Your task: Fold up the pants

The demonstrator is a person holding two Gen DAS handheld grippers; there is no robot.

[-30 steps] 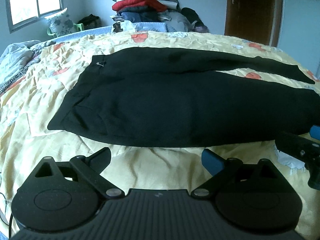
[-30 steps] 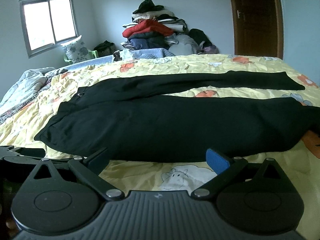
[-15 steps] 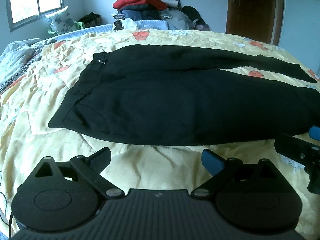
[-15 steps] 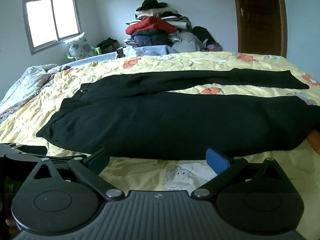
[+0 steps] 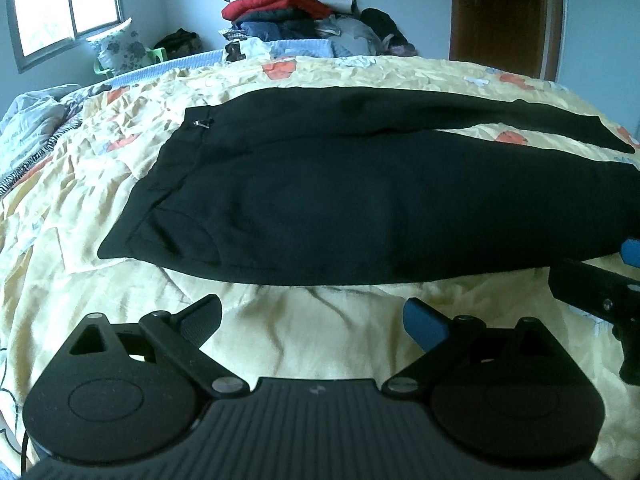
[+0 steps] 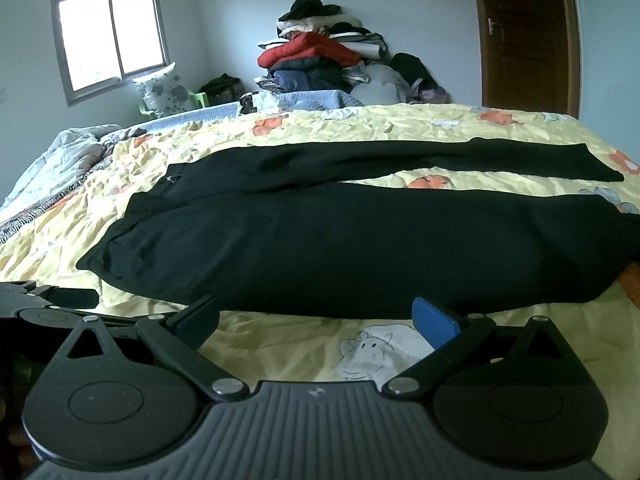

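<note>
Black pants (image 5: 360, 200) flat on yellow bedspread (image 5: 80, 208)

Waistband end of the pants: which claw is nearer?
Left. The left claw hangs off the near edge of the pants toward the waistband; the right claw sits further toward the leg ends. Both open, touching nothing.

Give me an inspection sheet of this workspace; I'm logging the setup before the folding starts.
Surface: bed with yellow patterned sheet, wrinkled.
Job's things: black pants spread flat, legs apart, unfolded.
Clutter: crumpled quilt at the bed's left edge.
Grippers: left gripper open, empty; right gripper open, empty; both short of the near pant edge.
Cables: thin black cable at the left gripper's base.
Surroundings: clothes pile, window, wooden door.
</note>
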